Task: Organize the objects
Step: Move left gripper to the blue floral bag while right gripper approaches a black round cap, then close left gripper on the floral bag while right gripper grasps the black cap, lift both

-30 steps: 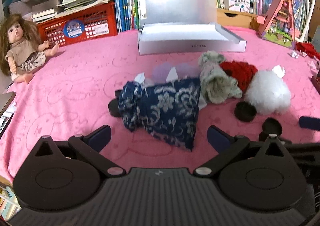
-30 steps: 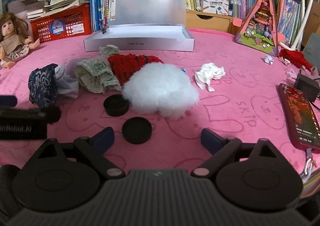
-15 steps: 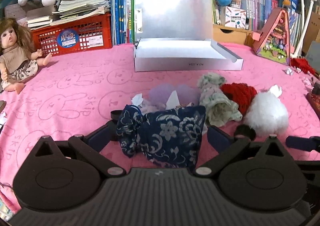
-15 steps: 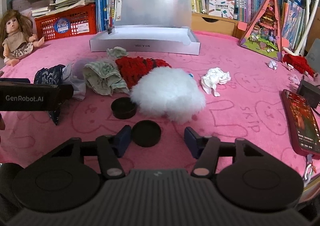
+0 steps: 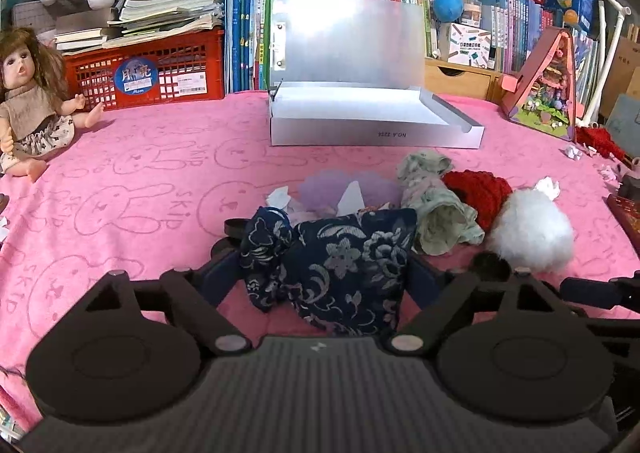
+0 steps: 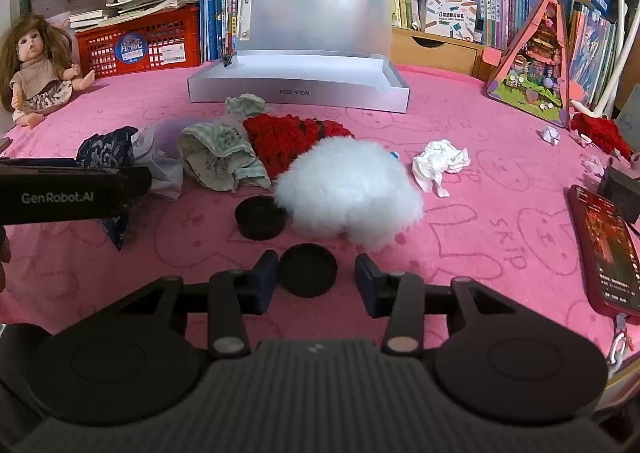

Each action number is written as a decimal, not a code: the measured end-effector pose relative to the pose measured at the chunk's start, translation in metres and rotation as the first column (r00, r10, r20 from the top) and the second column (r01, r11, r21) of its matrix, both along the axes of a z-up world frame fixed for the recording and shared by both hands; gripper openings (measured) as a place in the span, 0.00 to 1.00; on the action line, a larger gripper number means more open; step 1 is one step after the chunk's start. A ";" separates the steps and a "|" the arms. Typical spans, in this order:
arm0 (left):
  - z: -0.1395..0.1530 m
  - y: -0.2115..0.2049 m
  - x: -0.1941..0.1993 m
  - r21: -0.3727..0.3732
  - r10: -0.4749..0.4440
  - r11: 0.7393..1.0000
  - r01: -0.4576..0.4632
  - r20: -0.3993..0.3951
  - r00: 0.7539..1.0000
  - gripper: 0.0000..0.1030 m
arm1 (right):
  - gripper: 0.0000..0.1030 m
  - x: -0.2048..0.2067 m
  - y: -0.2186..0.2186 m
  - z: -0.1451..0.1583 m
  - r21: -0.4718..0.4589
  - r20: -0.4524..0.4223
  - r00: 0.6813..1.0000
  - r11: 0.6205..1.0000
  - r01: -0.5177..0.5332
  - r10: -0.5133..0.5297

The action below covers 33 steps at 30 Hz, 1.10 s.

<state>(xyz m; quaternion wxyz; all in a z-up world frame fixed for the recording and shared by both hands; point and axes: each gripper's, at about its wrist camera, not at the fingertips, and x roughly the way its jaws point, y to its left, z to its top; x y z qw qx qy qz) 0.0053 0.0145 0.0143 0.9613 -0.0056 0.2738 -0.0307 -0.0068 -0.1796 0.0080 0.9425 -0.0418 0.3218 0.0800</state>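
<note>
left gripper (image 5: 324, 277) jaws wide, astride navy floral cloth pouch (image 5: 340, 269) on pink blanket (image 5: 140, 181) | soft, light, pinch mid-body | right gripper (image 6: 316, 281) narrowed around flat black round lid (image 6: 308, 269), contact unclear

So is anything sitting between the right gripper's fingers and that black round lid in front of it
Nothing visible. The black round lid lies flat on the pink cloth between the right gripper fingers, beside the left one. The white fluffy piece lies just beyond.
</note>
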 end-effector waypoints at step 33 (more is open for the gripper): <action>-0.004 0.002 0.010 0.026 0.038 0.999 -0.039 0.047 0.998 0.73 | 0.35 -0.003 -0.007 0.003 0.039 -0.008 1.000 0.999 0.028 -0.027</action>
